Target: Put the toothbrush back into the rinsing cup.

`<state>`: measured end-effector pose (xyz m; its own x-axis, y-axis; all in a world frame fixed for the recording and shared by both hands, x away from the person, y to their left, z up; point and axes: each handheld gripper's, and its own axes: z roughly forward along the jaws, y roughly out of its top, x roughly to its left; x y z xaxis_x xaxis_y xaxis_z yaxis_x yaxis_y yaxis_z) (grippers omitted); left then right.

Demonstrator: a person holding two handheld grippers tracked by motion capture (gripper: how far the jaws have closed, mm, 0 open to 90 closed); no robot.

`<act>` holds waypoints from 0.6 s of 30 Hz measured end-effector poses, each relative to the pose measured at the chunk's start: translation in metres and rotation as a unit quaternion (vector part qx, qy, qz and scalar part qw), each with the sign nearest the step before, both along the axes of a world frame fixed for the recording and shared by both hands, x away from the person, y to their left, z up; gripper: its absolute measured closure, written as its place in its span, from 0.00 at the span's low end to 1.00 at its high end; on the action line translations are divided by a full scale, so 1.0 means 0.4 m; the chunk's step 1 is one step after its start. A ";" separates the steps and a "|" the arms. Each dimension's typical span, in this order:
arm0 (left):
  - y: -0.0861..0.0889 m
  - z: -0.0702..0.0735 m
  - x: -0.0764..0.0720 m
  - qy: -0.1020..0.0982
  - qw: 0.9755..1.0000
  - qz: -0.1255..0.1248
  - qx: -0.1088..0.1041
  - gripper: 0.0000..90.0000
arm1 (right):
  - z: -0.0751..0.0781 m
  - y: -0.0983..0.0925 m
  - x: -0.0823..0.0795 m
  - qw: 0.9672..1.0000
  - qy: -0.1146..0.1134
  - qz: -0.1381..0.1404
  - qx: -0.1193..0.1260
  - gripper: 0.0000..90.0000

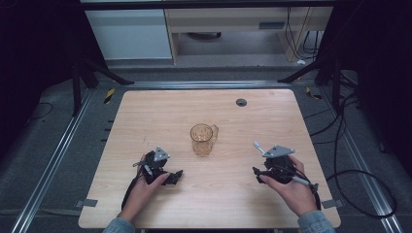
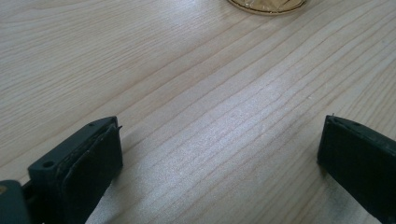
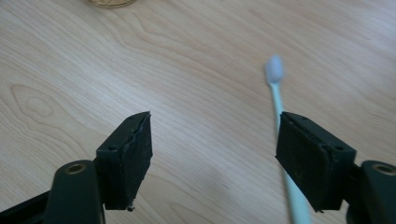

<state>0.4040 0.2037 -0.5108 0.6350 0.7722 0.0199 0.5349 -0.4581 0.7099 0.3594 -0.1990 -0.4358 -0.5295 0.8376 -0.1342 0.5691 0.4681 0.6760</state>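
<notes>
Right hand-held gripper (image 3: 212, 144) stands spread over the toothbrush (image 3: 282, 135), which lies flat on the counter (image 1: 160, 111) under its right jaw; closing off-centre could flick it away. Left hand-held gripper (image 2: 219, 154) gapes empty near the glass mug (image 1: 203, 139).

mug (image 1: 202, 139) ctr of table (image 1: 160, 107) | toothbrush (image 3: 280, 121) on table, right of mug, by right hand-held gripper (image 3: 215, 154)

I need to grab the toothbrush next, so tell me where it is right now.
In the high view the toothbrush lies on the table's right side, partly under the right gripper, right of the glass mug. In the right gripper view it lies beside the right-hand jaw.
</notes>
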 end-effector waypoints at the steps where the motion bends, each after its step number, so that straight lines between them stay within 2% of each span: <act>1: 0.000 0.000 0.000 0.000 1.000 0.000 0.000 0.00 | 0.008 -0.010 0.003 1.000 -0.001 -0.001 -0.002 0.34; 11: 0.000 0.000 -0.001 0.000 1.000 0.000 0.001 0.00 | 0.067 -0.064 0.052 1.000 0.018 0.000 0.004 0.45; 18: -0.001 0.000 0.000 0.000 1.000 0.000 0.000 0.00 | 0.100 -0.101 0.100 0.999 0.049 -0.008 0.007 0.49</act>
<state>0.4042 0.2035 -0.5108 0.6346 0.7726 0.0196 0.5353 -0.4577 0.7098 0.3996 -0.2394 -0.3958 -0.5253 0.8479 -0.0709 0.6405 0.4489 0.6231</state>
